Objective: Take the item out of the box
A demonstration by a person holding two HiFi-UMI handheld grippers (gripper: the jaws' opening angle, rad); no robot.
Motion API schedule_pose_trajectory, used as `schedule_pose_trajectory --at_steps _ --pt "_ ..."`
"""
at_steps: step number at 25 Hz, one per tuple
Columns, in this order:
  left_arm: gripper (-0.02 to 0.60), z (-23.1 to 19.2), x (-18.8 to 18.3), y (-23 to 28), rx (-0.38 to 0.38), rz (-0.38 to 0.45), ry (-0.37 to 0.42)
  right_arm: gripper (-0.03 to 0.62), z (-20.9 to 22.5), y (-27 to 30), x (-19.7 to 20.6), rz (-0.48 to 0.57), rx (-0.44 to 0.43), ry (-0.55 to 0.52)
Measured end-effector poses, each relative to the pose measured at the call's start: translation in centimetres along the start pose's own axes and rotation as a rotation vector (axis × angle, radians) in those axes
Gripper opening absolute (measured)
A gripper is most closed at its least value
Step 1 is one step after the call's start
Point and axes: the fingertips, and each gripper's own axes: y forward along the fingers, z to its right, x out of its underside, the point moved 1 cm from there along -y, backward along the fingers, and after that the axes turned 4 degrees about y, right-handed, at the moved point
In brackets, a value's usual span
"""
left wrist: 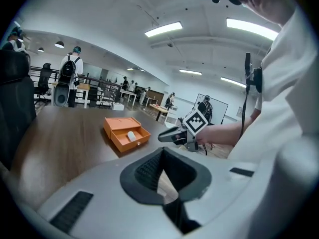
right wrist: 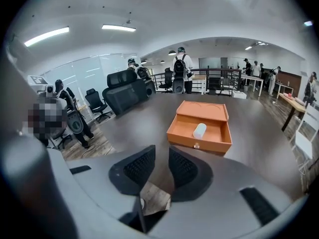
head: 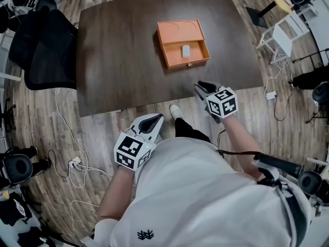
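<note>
An orange box (head: 177, 32) sits on the dark table (head: 118, 60), its drawer pulled out toward me. A small white rounded item (head: 186, 51) lies in the drawer, and it also shows as the white item (right wrist: 199, 130) in the right gripper view. My right gripper (head: 198, 86) hovers at the table's front edge, short of the box, jaws a little apart with nothing between them. My left gripper (head: 157, 117) hangs lower left, off the table over the floor, its jaws together and empty. From the left gripper view, the box (left wrist: 117, 122) and right gripper (left wrist: 162, 137) are ahead.
A black office chair (head: 43, 50) stands against the table's left side. White frames and stands (head: 280, 40) are at the right. Cables (head: 77, 163) lie on the wooden floor at lower left. People (right wrist: 180, 71) stand far behind the table.
</note>
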Motion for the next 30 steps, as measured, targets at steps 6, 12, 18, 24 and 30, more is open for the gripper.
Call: schedule_pose_trajectory --at_steps 6,12,18,24,30 --pt "0.011 -3.8 -6.4 6.7 -0.088 -0.009 -0.019 0.112 9.8 5.2 -6.0 -0.05 -0.026 0.007" --pt "0.01 -7.4 -8.7 9.4 -0.168 0.002 -0.051 0.141 14.7 10.3 -8.2 -0.128 -0.021 -0.007" --pt "0.011 -9.6 -9.5 11.0 -0.231 -0.009 -0.079 0.167 17.6 14.5 -7.7 -0.227 -0.045 0.008" --pt "0.01 -11.2 -9.2 11.6 -0.276 -0.024 -0.117 0.198 19.6 18.0 -7.2 -0.323 -0.036 0.024" --pt "0.011 -12.0 -9.1 11.4 -0.312 -0.037 -0.129 0.215 20.2 20.3 -6.4 -0.379 -0.037 0.044"
